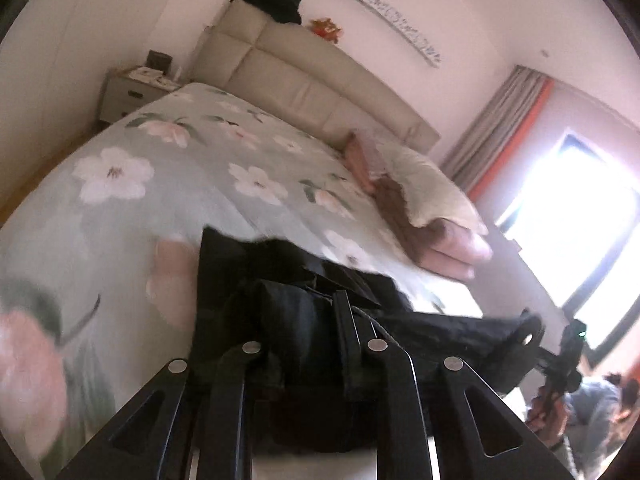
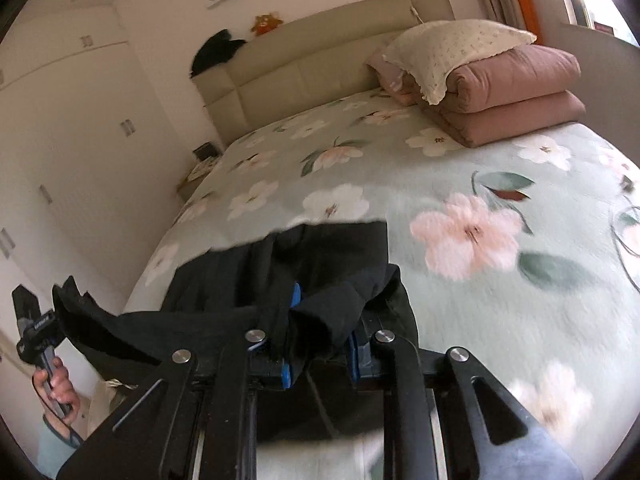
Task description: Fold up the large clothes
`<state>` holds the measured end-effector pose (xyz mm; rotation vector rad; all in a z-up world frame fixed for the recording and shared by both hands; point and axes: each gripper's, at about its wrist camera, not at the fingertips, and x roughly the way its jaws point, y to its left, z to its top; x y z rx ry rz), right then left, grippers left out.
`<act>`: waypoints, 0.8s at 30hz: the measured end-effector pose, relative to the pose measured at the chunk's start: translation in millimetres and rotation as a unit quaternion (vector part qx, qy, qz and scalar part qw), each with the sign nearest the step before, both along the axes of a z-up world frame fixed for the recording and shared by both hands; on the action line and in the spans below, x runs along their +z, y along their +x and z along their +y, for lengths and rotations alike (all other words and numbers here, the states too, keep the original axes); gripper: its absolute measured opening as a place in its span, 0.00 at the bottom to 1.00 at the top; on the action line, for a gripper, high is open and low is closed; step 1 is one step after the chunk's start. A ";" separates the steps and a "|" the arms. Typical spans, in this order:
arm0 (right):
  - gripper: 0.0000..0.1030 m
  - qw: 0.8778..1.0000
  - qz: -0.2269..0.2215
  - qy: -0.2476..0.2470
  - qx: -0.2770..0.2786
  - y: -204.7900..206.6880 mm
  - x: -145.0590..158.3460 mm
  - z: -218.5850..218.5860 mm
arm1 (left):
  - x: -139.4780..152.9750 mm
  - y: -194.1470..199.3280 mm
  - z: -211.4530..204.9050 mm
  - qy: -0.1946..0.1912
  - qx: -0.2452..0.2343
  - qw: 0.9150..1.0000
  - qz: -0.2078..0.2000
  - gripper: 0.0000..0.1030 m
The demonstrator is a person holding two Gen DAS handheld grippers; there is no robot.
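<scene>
Garment: black garment (image 1: pixel 288 312), large, bunched and draped — held up between both grippers above the near edge of the floral bedspread (image 1: pixel 132 184), far end trailing onto it.
Left gripper: left gripper (image 1: pixel 298 320) pinching a thick fold of the black cloth, fingers buried in fabric.
Right gripper: right gripper (image 2: pixel 316 320) clamped on another bunch, blue pads (image 2: pixel 295 294) peeking out beside the cloth.
Span between: a loose band of cloth sagging from one gripper to the other.
Progress: early, judging by the crumpled shape — no flat, squared fold visible yet.
Left to do: probably spreading flat on the bed, then folding in stages.
Surroundings: folded pink quilt (image 2: pixel 516 100) with pillow (image 2: pixel 452 48) near the headboard (image 2: pixel 320 60), well apart from the garment.
</scene>
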<state>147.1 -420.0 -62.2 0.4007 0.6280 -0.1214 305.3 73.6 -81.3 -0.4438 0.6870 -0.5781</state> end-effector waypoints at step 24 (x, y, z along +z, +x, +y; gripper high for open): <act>0.93 0.984 0.152 0.089 0.023 110.8 -38.5 -64.9 | -19.9 109.5 16.3 -0.030 -0.070 0.987 0.144 0.27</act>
